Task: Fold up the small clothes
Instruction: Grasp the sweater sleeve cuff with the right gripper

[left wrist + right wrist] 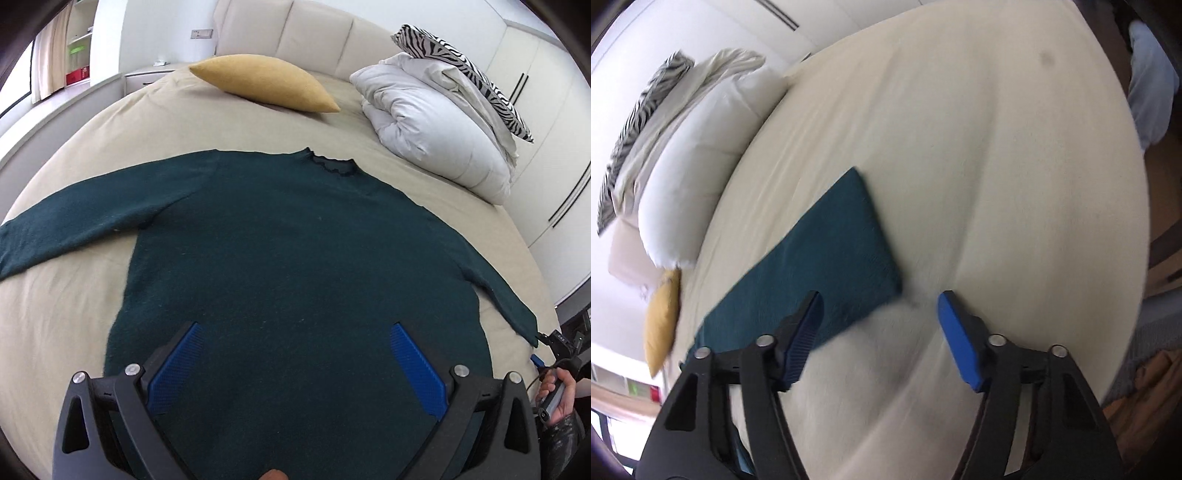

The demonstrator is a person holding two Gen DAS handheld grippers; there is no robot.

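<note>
A dark green sweater lies flat on the beige bed, collar toward the headboard, both sleeves spread out. My left gripper is open and empty above the sweater's lower body. In the right wrist view the sweater's right sleeve lies across the sheet, its cuff end near the fingers. My right gripper is open and empty, just above the cuff end. It also shows in the left wrist view at the sleeve's tip, held by a hand.
A yellow pillow lies near the headboard. A folded white duvet with a zebra-print pillow on top sits at the bed's right. White wardrobes stand beyond. The bed's edge drops to a wooden floor.
</note>
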